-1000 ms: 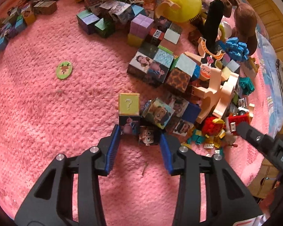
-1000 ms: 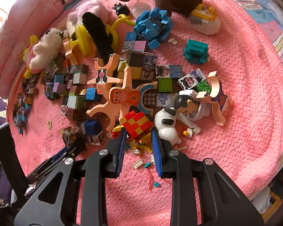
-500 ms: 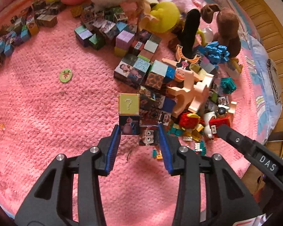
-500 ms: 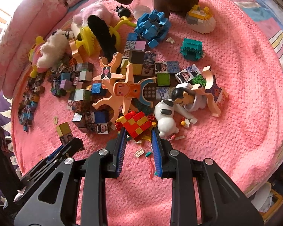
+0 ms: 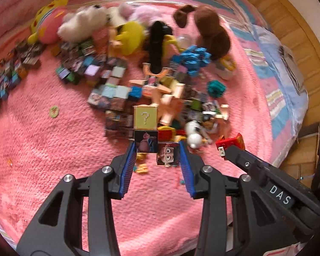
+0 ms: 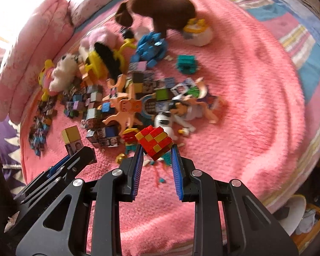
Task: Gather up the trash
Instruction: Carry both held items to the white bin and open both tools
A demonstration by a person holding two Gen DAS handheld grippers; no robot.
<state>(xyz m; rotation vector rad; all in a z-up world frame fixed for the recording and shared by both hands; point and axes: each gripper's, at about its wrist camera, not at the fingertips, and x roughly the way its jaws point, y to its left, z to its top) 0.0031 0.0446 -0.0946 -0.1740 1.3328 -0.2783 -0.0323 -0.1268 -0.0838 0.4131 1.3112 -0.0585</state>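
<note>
Both loads lifted clear of the pink blanket [image 5: 53, 170] since a second ago. Left gripper [image 5: 157, 149] fingers closed on a picture-cube cluster [image 5: 146, 132]; right gripper [image 6: 156, 149] fingers clamped on a red-and-yellow brick block [image 6: 154, 140]. Grasps done, carry-off probably next. No bin or box identifiable in either view; remaining toy heap [image 6: 128, 98] left on the bed.

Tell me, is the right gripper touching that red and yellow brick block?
Touching. In the right wrist view, the right gripper has both blue fingers pressed against the sides of the red and yellow brick block, which sits raised above the pink blanket.
</note>
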